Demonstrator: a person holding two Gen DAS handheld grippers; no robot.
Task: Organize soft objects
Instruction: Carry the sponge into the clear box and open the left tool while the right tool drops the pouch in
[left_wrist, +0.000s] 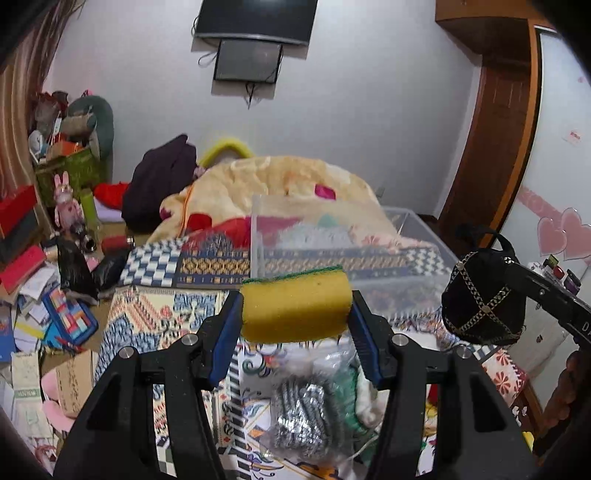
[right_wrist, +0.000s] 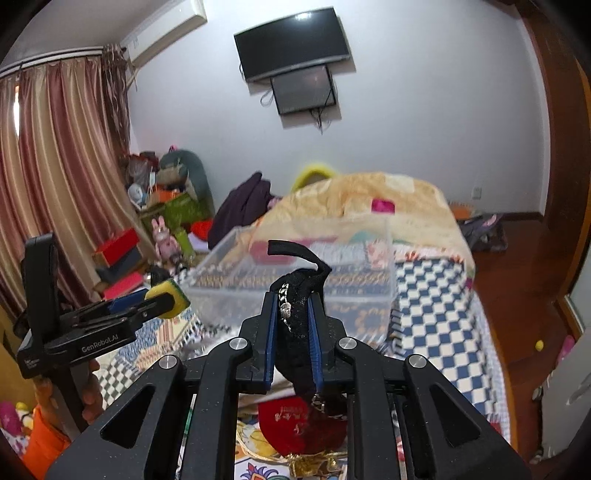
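My left gripper is shut on a yellow sponge with a green top, held in the air in front of a clear plastic box on the bed. It also shows in the right wrist view. My right gripper is shut on a black pouch with a silver chain and strap. The pouch shows at the right of the left wrist view. The clear box stands just beyond both grippers.
A bag of steel scourers lies on the patterned bedspread below my left gripper. A red pouch lies below my right gripper. A beige blanket is heaped behind the box. Clutter covers the floor at left.
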